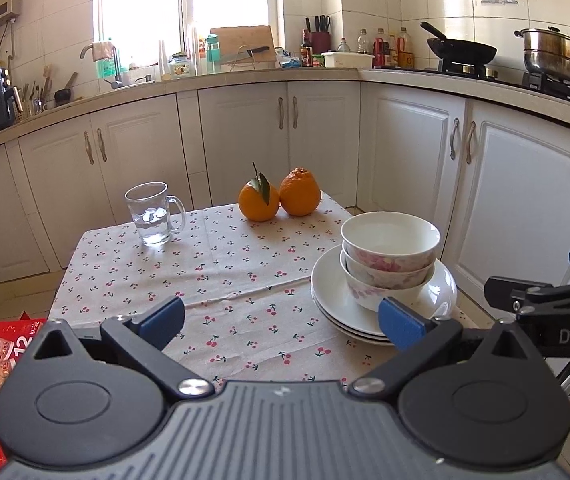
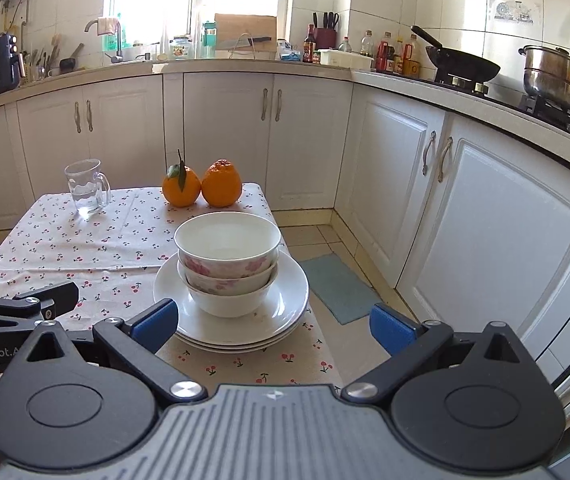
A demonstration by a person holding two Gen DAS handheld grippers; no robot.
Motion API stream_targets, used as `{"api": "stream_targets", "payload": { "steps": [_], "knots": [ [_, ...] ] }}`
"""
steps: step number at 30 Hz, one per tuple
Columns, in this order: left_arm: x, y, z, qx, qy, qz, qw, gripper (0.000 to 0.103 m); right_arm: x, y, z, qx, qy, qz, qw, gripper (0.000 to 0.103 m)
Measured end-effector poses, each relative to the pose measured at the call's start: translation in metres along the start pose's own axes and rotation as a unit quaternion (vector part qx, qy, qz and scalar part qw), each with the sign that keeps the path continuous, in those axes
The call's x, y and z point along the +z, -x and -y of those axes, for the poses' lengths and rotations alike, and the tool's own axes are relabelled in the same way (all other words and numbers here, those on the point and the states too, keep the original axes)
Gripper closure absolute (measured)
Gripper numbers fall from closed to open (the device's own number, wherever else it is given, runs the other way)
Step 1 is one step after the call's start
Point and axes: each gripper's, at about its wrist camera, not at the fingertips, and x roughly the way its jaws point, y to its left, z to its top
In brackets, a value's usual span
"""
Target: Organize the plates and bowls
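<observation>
Two grippers, both spread wide, nothing held.
Nested floral bowls (image 2: 227, 264) sit on stacked white plates (image 2: 285, 304) just ahead of right gripper (image 2: 273, 326) fingers; off right fingertip of left gripper (image 1: 281, 320).

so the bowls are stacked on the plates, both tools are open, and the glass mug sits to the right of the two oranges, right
Not quite. The glass mug stands to the left of the two oranges, not the right; both wrist views show it. The rest holds: the bowls are nested on the stacked plates, and the left tool and right tool are both open, holding nothing.
</observation>
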Motion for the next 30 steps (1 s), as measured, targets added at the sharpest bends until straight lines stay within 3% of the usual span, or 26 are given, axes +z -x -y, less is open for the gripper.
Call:
{"api": "stream_targets", "payload": {
  "steps": [30],
  "knots": [
    [-0.0037, 0.0026, -0.0023, 0.025, 0.011, -0.005, 0.9996, 0.001, -0.0017, 0.0038, -0.0095, -0.007, 0.008, 0.005, 1.0, 0.0]
  ]
}}
